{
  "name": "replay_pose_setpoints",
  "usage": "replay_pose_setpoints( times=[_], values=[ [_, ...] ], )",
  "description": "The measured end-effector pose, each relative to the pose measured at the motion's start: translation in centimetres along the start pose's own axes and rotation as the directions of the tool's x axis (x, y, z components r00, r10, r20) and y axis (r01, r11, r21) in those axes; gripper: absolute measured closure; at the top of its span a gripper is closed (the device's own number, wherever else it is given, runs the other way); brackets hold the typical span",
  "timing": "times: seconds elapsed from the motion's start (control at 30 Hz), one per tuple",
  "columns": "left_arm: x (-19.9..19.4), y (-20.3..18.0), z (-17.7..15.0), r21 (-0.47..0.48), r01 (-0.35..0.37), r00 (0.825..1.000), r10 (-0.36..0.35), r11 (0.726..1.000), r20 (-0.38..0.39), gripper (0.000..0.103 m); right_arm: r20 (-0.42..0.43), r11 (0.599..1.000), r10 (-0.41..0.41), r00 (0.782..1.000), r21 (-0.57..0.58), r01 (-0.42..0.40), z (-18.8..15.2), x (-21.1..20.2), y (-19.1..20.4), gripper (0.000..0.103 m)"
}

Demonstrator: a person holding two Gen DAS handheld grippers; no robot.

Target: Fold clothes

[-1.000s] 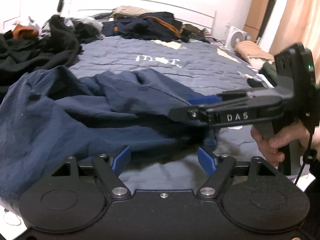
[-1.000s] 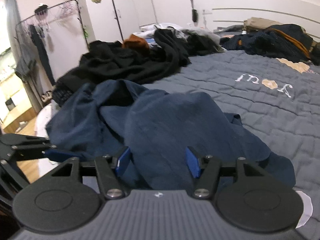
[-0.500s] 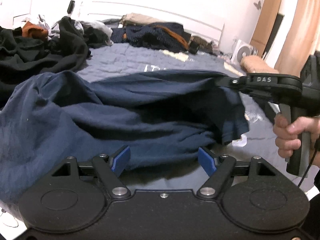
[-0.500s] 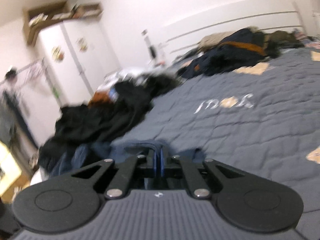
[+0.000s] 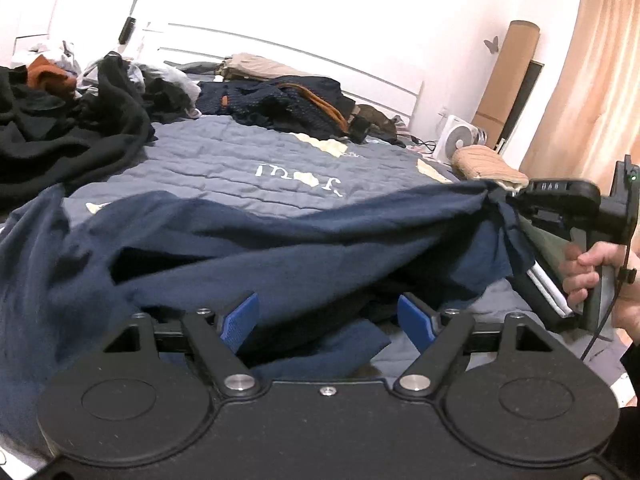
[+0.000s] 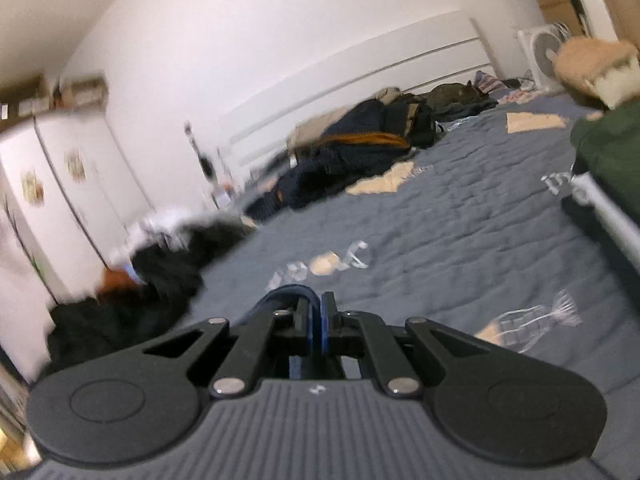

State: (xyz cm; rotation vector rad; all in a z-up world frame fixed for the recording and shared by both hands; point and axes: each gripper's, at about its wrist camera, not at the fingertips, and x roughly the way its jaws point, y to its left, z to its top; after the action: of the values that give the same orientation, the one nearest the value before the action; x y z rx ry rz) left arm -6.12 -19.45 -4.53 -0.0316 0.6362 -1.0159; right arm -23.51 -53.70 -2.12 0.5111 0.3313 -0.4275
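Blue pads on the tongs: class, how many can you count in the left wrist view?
2. One blue pad sits left of centre and the other right of centre, apart, over the navy garment. The other tongs' pads are hidden in cloth.

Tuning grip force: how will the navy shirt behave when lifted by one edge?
Likely floppy: the navy shirt sags in folds from the right gripper. Probably light, since a pinched edge holds it up. It may drag across the quilt.
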Motion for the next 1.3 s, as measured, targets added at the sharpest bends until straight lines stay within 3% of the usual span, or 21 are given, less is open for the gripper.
replay_pose_setpoints(
  times=[0.17, 0.3, 0.37, 0.43, 0.53, 0.7, 1.0, 1.3],
  values=[
    [0.4, -0.4, -0.1, 0.009, 0.0, 1.0, 0.0, 1.0, -0.007, 0.024, -0.144, 0.998, -0.047, 0.988, -0.037, 0.042, -0.7, 1.3, -1.8, 0.094],
    [0.4, -0.5, -0.1, 0.005, -0.004, 1.0, 0.004, 1.0, 0.001, 0.024, -0.157, 0.999, -0.025, 0.987, -0.038, 0.019, -0.5, 0.4, -1.3, 0.089],
    [0.5, -0.5, 0.0, -0.001, -0.011, 1.0, 0.011, 1.0, 0.0, 0.024, -0.129, 0.998, -0.009, 0.992, -0.063, 0.001, -0.1, -0.4, -0.6, 0.079],
    [0.6, -0.4, 0.0, -0.004, -0.015, 1.0, 0.015, 1.0, 0.003, 0.024, -0.089, 0.995, 0.021, 0.996, -0.091, -0.029, 0.3, -1.4, 0.0, 0.061],
    [0.6, -0.4, 0.2, -0.006, -0.024, 1.0, 0.024, 1.0, 0.008, 0.023, -0.048, 0.988, 0.084, 0.995, -0.123, -0.089, 0.6, -2.3, 1.0, 0.051],
    [0.4, 0.2, 0.6, -0.034, -0.069, 0.997, 0.07, 0.997, 0.032, 0.023, -0.062, 0.964, 0.182, 0.981, -0.184, -0.191, -1.0, -0.7, 4.0, 0.047],
    [-1.2, 2.8, 1.7, -0.168, -0.194, 0.971, 0.214, 0.967, 0.109, 0.018, -0.189, 0.88, 0.174, 0.967, -0.412, -0.238, -6.7, 4.6, 11.1, 0.046],
    [-1.6, 4.3, 2.0, -0.234, -0.214, 0.966, 0.242, 0.948, 0.094, 0.018, -0.203, 0.807, 0.239, 0.95, -0.502, -0.31, -9.9, 6.1, 15.2, 0.046]
  ],
)
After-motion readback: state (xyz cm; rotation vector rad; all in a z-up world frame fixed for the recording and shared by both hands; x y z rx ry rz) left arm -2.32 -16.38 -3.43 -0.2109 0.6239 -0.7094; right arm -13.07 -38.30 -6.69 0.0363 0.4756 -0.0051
